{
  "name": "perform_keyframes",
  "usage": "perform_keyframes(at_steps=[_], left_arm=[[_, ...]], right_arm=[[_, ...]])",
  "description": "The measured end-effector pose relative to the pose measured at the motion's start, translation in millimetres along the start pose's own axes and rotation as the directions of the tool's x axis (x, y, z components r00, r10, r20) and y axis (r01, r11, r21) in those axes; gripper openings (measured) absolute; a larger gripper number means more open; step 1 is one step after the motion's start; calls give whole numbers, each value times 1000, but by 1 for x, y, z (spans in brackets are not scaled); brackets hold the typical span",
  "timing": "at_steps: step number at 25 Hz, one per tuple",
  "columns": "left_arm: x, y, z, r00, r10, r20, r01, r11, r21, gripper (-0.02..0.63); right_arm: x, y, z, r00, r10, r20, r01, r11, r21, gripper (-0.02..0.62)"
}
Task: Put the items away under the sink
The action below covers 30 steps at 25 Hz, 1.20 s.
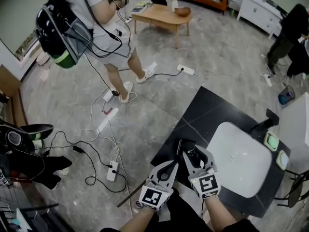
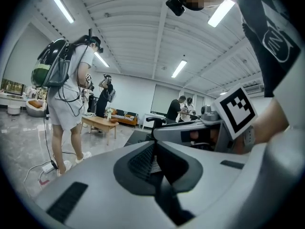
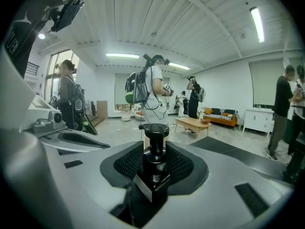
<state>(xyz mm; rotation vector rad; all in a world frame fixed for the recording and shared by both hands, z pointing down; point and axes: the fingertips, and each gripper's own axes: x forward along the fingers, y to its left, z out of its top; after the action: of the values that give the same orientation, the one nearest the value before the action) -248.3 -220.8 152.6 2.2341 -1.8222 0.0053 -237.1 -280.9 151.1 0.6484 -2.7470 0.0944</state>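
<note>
A black square pump bottle (image 1: 189, 152) stands at the near left corner of the black counter (image 1: 212, 110), left of the white sink basin (image 1: 241, 166). My right gripper (image 1: 193, 155) is open around it. In the right gripper view the bottle (image 3: 155, 163) fills the gap between the two mesh pads (image 3: 126, 166), upright and slightly turned. My left gripper (image 1: 170, 166) hovers just left of the right one, beyond the counter's edge. It is shut with nothing in it, and its pads (image 2: 143, 161) meet in a line. The right gripper's marker cube (image 2: 236, 109) shows beside it.
A black faucet (image 1: 268, 122) and two pale green dishes (image 1: 272, 140) sit behind the basin. Cables and power strips (image 1: 112, 170) lie on the grey floor to the left. A person with a backpack (image 1: 104, 28) stands beyond, near a wooden coffee table (image 1: 161, 16).
</note>
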Motion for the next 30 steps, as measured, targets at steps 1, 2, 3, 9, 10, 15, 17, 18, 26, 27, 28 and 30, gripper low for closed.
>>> perform_keyframes(at_steps=[1, 2, 3, 9, 10, 15, 17, 18, 26, 27, 28, 30], left_arm=[[2, 2, 0, 1000, 1, -3, -1, 1000, 5, 9], [2, 3, 1, 1000, 2, -2, -2, 1000, 8, 9], [3, 3, 2, 1000, 3, 1, -3, 1000, 9, 9], [0, 7, 2, 1000, 18, 2, -18, 1000, 9, 9], [-1, 8, 2, 1000, 22, -1, -22, 1000, 10, 9], [-9, 7, -1, 999, 30, -30, -30, 999, 14, 9], [-11, 6, -3, 999, 26, -28, -26, 1000, 16, 9], [-12, 5, -3, 999, 25, -25, -25, 1000, 16, 9], [-16, -4, -10, 998, -6, -57, 7, 1000, 15, 63], [-16, -6, -12, 997, -17, -69, 18, 1000, 11, 118], [-16, -8, -14, 997, -27, -78, 28, 1000, 9, 146], [-16, -12, -16, 995, -45, -90, 46, 999, 12, 163]], right_arm=[[4, -1, 2, 1000, 2, 5, -2, 1000, -3, 126], [6, -1, 4, 1000, 5, 9, -5, 1000, -5, 126], [9, -1, 5, 1000, 6, 12, -6, 1000, -8, 126], [17, -6, 10, 999, -8, 45, 8, 1000, -8, 122], [18, -7, 12, 999, -10, 50, 11, 1000, -11, 114], [16, -6, 15, 998, -13, 54, 14, 1000, -14, 106], [15, -6, 14, 998, -16, 63, 17, 1000, -10, 104], [14, -5, 14, 997, -17, 70, 18, 1000, -10, 104], [-4, 7, 14, 997, 2, 77, -1, 1000, -16, 104], [-7, 9, 16, 997, 4, 76, -3, 1000, -14, 104], [-10, 11, 18, 997, 4, 75, -4, 1000, -11, 104], [-16, 15, 23, 996, 1, 88, 0, 1000, -7, 104]])
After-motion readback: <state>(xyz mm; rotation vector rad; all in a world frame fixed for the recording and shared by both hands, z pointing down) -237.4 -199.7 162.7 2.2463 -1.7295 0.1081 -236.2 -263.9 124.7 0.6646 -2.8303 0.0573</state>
